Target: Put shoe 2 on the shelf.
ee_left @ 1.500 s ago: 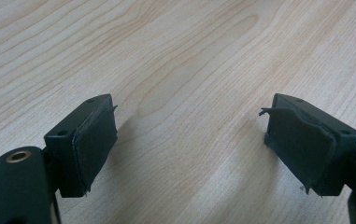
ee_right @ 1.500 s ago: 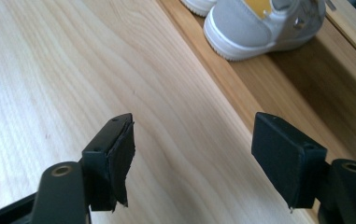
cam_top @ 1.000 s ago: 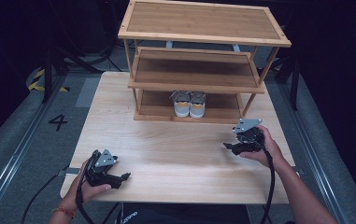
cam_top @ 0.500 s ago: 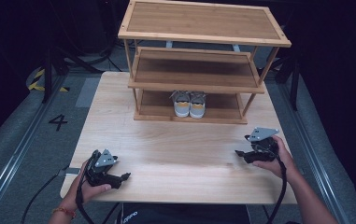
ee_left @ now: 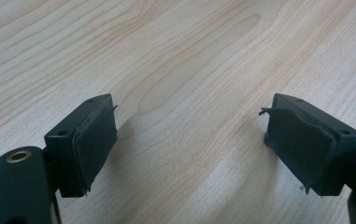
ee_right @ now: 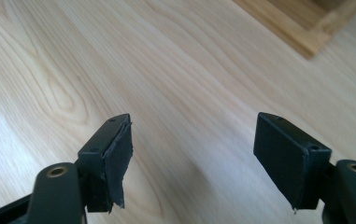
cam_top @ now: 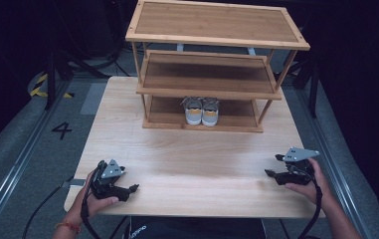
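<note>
We hold our left tongs (cam_top: pixel 131 188) low over the near left corner of the surface (cam_top: pixel 192 154), jaws spread wide with nothing between them. In the left gripper view (ee_left: pixel 189 135) the two black blocks carry dark rubbery pads (ee_left: pixel 96 144), frayed and lifting at their edges, and pale wood grain runs bare across the gap. Our right tongs (cam_top: pixel 272 166) sit near the right edge, also spread and empty; in the right gripper view (ee_right: pixel 192 154) the left pad (ee_right: pixel 119 154) is ragged along its lower edge, while the right block looks square and smooth. A grey three-cornered plate tops each tool, and a black cable trails from each toward us.

The surface is light, matte wood with long wavy grain and an oval knot pattern. Well beyond both tongs stands a three-tier bamboo rack (cam_top: pixel 217 27), warmer in colour, with framed flat shelves and slim round posts; a corner of its base shows in the right gripper view (ee_right: pixel 306 28). On its lowest shelf rests a pair of small grey shoes (cam_top: pixel 201 110), side by side and touching, with white heel ends and an orange strip facing us, far from either tongs.
</note>
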### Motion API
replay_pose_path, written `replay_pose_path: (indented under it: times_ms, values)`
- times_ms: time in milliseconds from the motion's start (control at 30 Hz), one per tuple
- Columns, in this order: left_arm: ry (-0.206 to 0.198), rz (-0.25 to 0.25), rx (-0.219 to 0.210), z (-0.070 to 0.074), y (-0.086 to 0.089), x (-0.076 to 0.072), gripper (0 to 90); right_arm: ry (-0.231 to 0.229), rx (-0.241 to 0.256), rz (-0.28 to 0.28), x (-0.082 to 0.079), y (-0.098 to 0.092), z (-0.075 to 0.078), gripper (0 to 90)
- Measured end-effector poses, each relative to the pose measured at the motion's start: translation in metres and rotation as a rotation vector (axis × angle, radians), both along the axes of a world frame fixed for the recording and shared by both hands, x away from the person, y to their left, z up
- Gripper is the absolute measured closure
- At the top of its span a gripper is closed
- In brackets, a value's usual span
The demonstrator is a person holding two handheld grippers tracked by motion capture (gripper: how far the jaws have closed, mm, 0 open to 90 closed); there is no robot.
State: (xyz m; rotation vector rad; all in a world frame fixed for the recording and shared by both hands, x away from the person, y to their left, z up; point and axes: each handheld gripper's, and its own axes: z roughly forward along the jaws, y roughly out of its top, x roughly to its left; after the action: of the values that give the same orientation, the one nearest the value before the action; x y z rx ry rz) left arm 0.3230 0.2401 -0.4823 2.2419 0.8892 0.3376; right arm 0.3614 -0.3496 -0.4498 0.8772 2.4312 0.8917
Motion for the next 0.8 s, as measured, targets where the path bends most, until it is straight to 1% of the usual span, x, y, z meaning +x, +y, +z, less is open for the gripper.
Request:
replay_pose_path:
  times_ms: [33, 67, 100, 167, 200, 267, 467, 500, 600, 667, 700, 733, 767, 800]
  values:
    - [0.0, 0.0, 0.0, 0.0, 0.0, 0.0, 16.5, 0.0, 0.0, 0.0, 0.0, 0.0, 0.0, 28.7]
    - [0.0, 0.0, -0.001, 0.0, 0.0, 0.0, 16.5, 0.004, 0.018, -0.018, -0.004, -0.008, -0.003, 28.8]
    - [0.001, 0.001, -0.001, 0.0, 0.0, 0.0, 16.5, 0.004, 0.018, -0.018, -0.004, -0.008, -0.003, 28.8]
    - [0.002, -0.003, -0.006, 0.0, 0.0, 0.0, 16.4, 0.008, 0.039, -0.039, -0.009, -0.017, -0.006, 28.8]
    - [0.003, -0.001, -0.007, 0.0, 0.0, 0.0, 16.4, 0.006, 0.037, -0.052, -0.013, -0.024, -0.009, 28.6]
    - [0.004, -0.002, -0.008, 0.0, 0.0, 0.0, 16.3, 0.007, 0.043, -0.06, -0.015, -0.026, -0.011, 28.7]
    - [0.004, 0.001, -0.005, 0.0, -0.001, 0.0, 16.3, 0.017, 0.107, -0.114, -0.026, -0.048, -0.022, 28.7]
    - [0.007, 0.002, 0.002, 0.0, -0.001, 0.0, 16.3, 0.02, 0.118, -0.126, -0.027, -0.05, -0.023, 28.7]
    - [0.007, 0.003, 0.003, 0.0, -0.001, 0.0, 16.3, 0.033, 0.128, -0.15, -0.032, -0.057, -0.029, 28.6]
    - [0.006, 0.002, 0.005, 0.0, -0.001, 0.0, 16.3, 0.026, 0.137, -0.163, -0.034, -0.061, -0.031, 28.2]
    - [0.006, 0.002, 0.004, 0.0, -0.001, 0.0, 16.3, 0.032, 0.15, -0.177, -0.036, -0.064, -0.033, 27.4]
    - [0.006, 0.002, 0.004, 0.0, -0.001, 0.0, 16.3, 0.032, 0.15, -0.177, -0.036, -0.064, -0.033, 27.4]
    - [0.005, 0.003, 0.006, 0.001, 0.0, 0.0, 16.3, 0.028, 0.16, -0.195, -0.038, -0.067, -0.036, 25.8]
    - [0.005, 0.003, 0.006, 0.001, 0.0, 0.0, 16.3, 0.028, 0.16, -0.195, -0.038, -0.067, -0.036, 25.8]
